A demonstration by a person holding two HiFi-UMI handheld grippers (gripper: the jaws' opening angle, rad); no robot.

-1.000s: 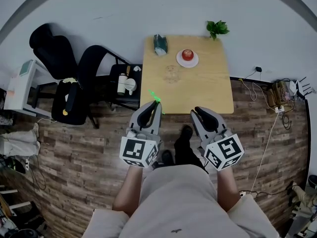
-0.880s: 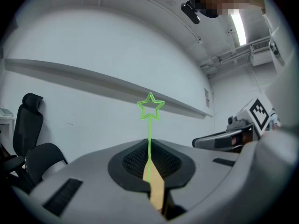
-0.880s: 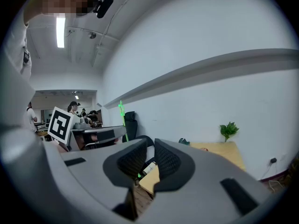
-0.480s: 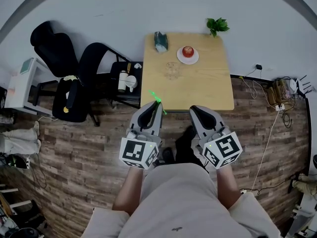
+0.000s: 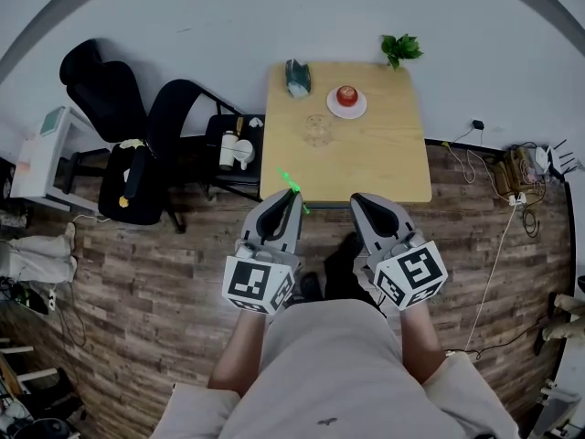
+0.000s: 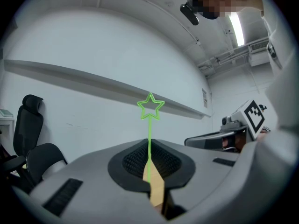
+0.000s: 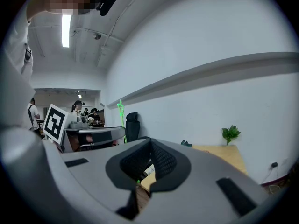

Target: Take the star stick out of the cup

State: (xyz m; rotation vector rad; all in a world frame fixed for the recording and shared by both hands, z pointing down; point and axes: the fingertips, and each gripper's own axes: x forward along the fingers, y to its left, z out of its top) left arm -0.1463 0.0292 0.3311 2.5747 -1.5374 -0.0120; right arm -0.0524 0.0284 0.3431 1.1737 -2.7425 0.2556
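Left gripper [image 6: 150, 175] has its jaws pinched on the star stick [image 6: 149, 125], star up, by the surface's [image 5: 384, 167] near edge. Right gripper [image 7: 148, 168] has its jaws closed, empty. The clear cup [image 5: 316, 130] near the apple [image 5: 346, 95] is barely visible, with chairs [image 5: 174, 126] off left.

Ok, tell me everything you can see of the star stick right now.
The star stick is a thin, bright green rod, plastic by its look, topped with an open outline star. The left gripper has its jaws shut on the lower shaft, so the star end stands straight out past their tips. In the head view it hangs in the air by the near left corner of the table, touching nothing but the jaws.
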